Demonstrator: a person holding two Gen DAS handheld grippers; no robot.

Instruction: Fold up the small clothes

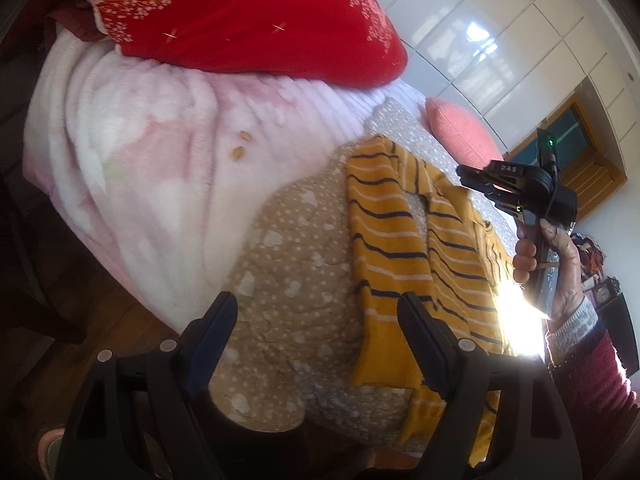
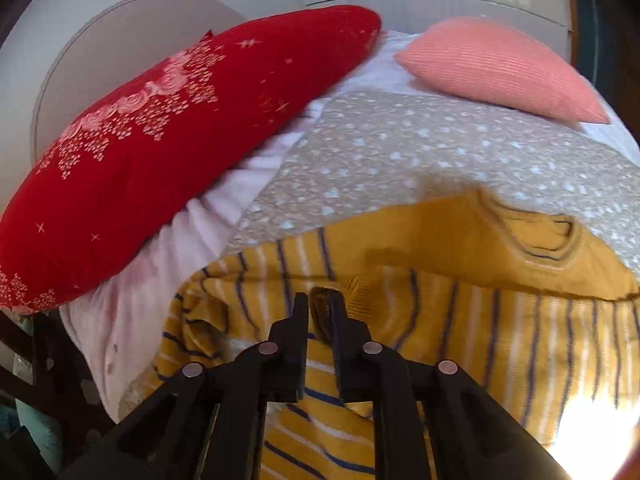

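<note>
Nearest to us in the left wrist view, our left gripper (image 1: 316,320) stands with its jaws wide apart and nothing between them, hovering over the tan, white-dotted quilt (image 1: 288,264) at the bed's near edge. One of its fingers (image 1: 420,332) overlaps the hem of the striped sweater (image 1: 404,240) in the picture; we cannot tell whether it touches.

That sweater is mustard yellow knit with thin navy and white stripes. It lies partly folded on the quilt, one sleeve doubled over the body, and sunlight glares on its right part. In the right wrist view its plain yellow collar band (image 2: 532,236) faces the far side of the bed.

Our right gripper (image 2: 320,304) has its jaws nearly together, pinching a raised fold of the sweater. A hand (image 1: 548,256) in a dark red sleeve (image 1: 592,376) holds it.

Farther back, a red flowered pillow (image 1: 248,16) rests on a pink blanket (image 1: 132,152), and a coral cushion (image 2: 500,68) lies near the far corner.
</note>
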